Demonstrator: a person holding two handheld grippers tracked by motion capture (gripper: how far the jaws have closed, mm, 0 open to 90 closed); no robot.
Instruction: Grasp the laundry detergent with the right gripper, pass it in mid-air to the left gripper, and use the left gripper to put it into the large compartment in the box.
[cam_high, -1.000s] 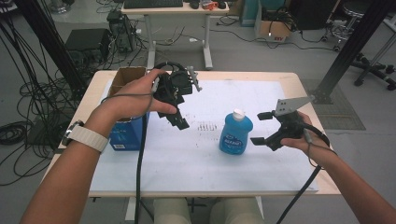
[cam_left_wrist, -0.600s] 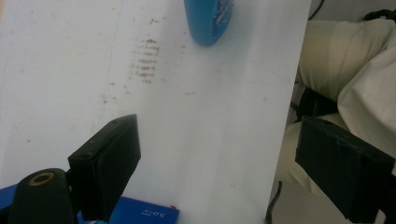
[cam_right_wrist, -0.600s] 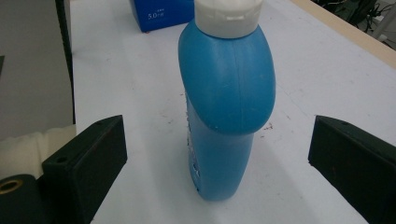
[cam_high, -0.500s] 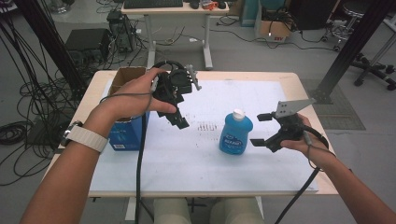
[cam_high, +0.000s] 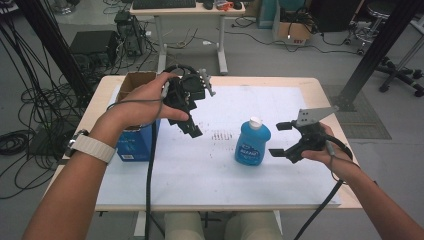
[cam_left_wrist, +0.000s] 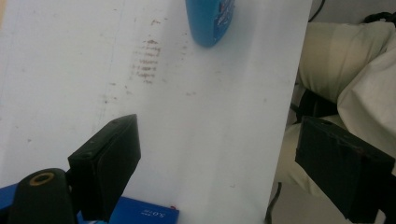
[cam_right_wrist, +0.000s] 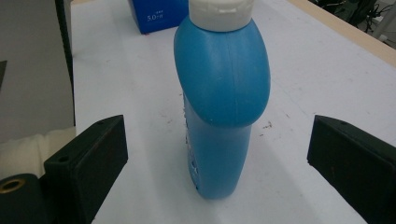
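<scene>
Two grippers hang over the table with jaws spread: the right gripper (cam_high: 286, 139), empty, sits just beside the upright blue dish-soap bottle (cam_high: 252, 141), which stands mid-table toward the right edge. The left gripper (cam_high: 192, 127) hovers nearer the left edge, beside an open blue cardboard box (cam_high: 134, 144).

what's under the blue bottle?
The blue bottle stands upright on the white sheet covering the table. Brown smudges lie beside it; the patch under its base is hidden.
</scene>
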